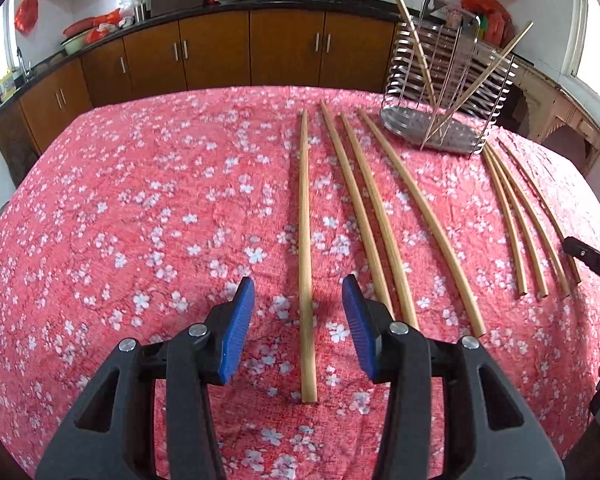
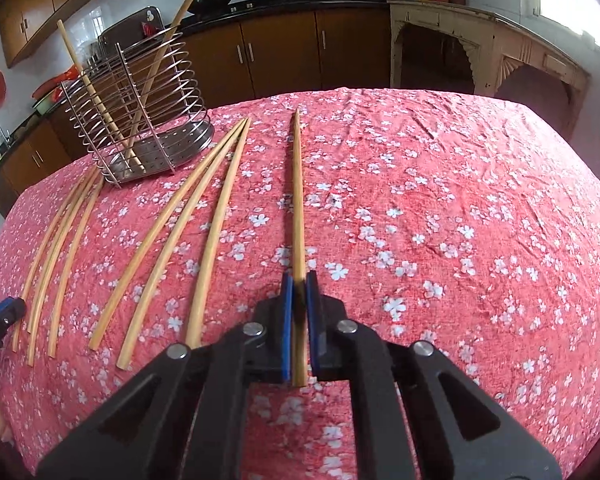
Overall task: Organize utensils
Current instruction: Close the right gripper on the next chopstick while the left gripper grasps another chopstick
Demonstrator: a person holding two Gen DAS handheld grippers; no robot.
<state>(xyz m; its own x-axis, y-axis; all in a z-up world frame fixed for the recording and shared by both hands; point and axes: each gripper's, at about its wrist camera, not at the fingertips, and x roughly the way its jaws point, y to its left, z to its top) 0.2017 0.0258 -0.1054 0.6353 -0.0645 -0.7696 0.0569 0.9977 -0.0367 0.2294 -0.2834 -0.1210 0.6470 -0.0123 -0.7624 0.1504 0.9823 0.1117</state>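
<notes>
My right tool [image 2: 299, 280] is clamped on a single chopstick [image 2: 298, 200]: both blue pads press its sides near the thick end, and the shaft runs away toward 12 o'clock, its tip reaching far up the red floral cloth [image 2: 440, 200] that covers the desk. At 10 o'clock from this tool, three loose chopsticks [image 2: 180, 236] lie fanned on the cloth, tips converging near the rack. Further out at 9 o'clock lie several more [image 2: 60, 248], and beside their near ends the other tool shows at the frame edge.

My left tool [image 1: 299, 296] stands with its jaws apart, straddling one chopstick [image 1: 305, 240] that lies flat on the cloth; neither pad touches it. Just at 1 o'clock lie three chopsticks [image 1: 384, 216], side by side, the nearest partly hidden behind the right pad. Well apart at 2 o'clock lie four more [image 1: 524, 216].

The steel wire holder [image 1: 444, 92] stands upright on the cloth at 1 o'clock in the left view, 10 o'clock in the right. Two chopsticks [image 1: 476, 80] lean crossed inside it.

Wooden cabinets [image 1: 220, 48] line the background.
</notes>
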